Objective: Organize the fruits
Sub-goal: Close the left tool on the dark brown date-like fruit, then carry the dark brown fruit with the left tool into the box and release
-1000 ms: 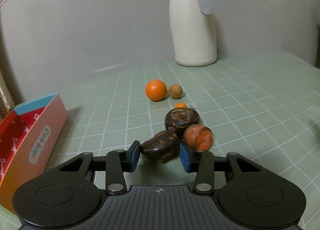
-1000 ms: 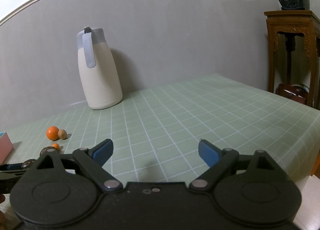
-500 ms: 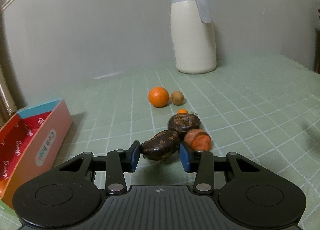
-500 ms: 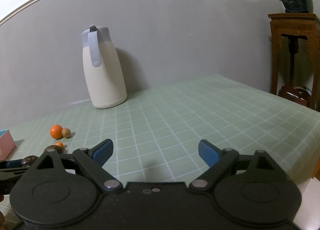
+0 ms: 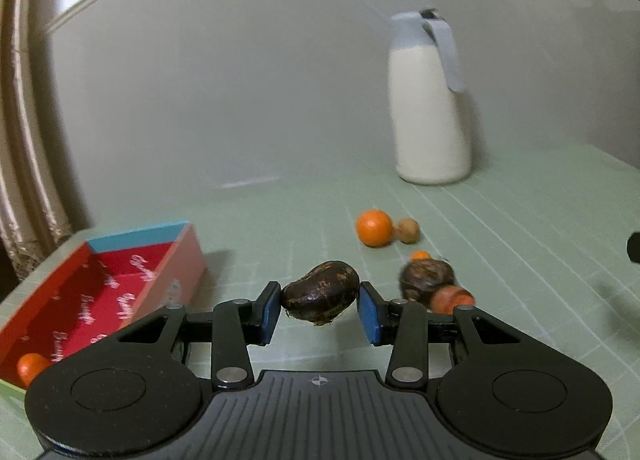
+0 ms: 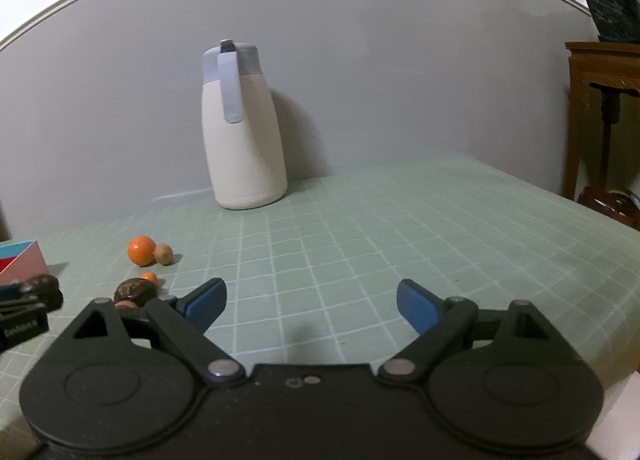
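My left gripper (image 5: 320, 310) is shut on a dark brown wrinkled fruit (image 5: 320, 294), held clear of the green tablecloth. To its left lies an open red box (image 5: 100, 292) with a blue end wall and a small orange fruit (image 5: 32, 368) inside. On the cloth to the right rest another dark brown fruit (image 5: 426, 280), a reddish-orange fruit (image 5: 452, 298), a tiny orange one (image 5: 420, 255), an orange (image 5: 375, 228) and a tan round fruit (image 5: 408, 230). My right gripper (image 6: 312, 302) hangs open over bare cloth, with the fruits (image 6: 136, 290) at its left.
A cream jug with a pale blue lid and handle (image 6: 240, 128) stands at the back against the grey wall. A wooden stand (image 6: 604, 108) with a potted plant is beyond the table's right edge. The left gripper's body (image 6: 24, 312) shows at the right view's left edge.
My left gripper has lifted the dark fruit off the cloth and swung left toward the red box, whose inside now shows. The right gripper drifted a little, still open.
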`<action>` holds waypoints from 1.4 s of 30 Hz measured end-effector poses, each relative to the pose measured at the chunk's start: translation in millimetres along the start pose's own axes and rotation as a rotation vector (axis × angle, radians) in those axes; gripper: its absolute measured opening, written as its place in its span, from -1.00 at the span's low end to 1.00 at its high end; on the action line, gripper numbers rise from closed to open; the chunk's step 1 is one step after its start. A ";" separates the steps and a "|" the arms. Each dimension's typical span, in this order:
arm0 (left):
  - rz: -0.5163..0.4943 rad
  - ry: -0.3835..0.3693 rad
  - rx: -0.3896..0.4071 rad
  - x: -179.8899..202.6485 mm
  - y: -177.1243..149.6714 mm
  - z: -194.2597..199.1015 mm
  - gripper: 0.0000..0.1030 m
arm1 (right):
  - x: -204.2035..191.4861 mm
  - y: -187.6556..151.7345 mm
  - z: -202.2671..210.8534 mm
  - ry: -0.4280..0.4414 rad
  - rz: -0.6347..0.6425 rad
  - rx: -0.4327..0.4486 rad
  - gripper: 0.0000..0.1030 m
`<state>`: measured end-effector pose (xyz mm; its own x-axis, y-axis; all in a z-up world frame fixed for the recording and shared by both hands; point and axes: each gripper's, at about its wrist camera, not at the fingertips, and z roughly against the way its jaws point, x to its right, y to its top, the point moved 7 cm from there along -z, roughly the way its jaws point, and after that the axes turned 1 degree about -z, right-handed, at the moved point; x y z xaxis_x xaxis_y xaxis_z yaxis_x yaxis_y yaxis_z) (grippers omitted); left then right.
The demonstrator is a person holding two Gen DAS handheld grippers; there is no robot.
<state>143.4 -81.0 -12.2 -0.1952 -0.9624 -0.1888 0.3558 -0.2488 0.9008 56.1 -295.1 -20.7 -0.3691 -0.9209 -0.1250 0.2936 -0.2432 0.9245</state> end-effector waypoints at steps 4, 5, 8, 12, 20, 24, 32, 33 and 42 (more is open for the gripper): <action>0.013 0.050 0.025 -18.9 2.0 7.0 -0.18 | -10.9 0.2 -1.1 0.021 0.007 -0.003 0.78; 0.016 0.064 0.030 -24.8 2.0 9.1 -0.18 | -15.2 0.1 -1.4 0.029 0.011 -0.003 0.78; 0.030 0.111 0.042 -44.3 1.9 14.2 -0.18 | -29.0 -0.8 -1.4 0.053 0.026 -0.006 0.78; 0.058 0.168 0.038 -71.0 -0.5 17.7 -0.18 | -50.4 -2.6 -2.3 0.090 0.046 -0.010 0.78; 0.145 0.266 -0.018 -127.4 -13.4 16.0 -0.18 | -94.3 -10.0 -4.3 0.158 0.101 -0.016 0.78; 0.159 0.309 -0.034 -145.4 -19.1 15.4 -0.18 | -113.3 -12.3 -5.5 0.188 0.121 -0.020 0.78; 0.191 0.361 -0.102 -172.8 -34.9 7.3 -0.18 | -145.2 -18.0 -6.5 0.249 0.141 -0.025 0.78; 0.198 0.363 -0.114 -175.6 -36.8 5.9 -0.18 | -149.0 -18.9 -6.8 0.256 0.144 -0.025 0.78; 0.215 0.391 -0.169 -192.8 -49.4 1.0 -0.18 | -173.8 -24.5 -7.7 0.300 0.163 -0.029 0.78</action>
<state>162.6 117.0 -20.0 0.2466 -0.9546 -0.1669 0.5000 -0.0221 0.8657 119.9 -131.4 -24.4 -0.0409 -0.9959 -0.0805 0.3541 -0.0898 0.9309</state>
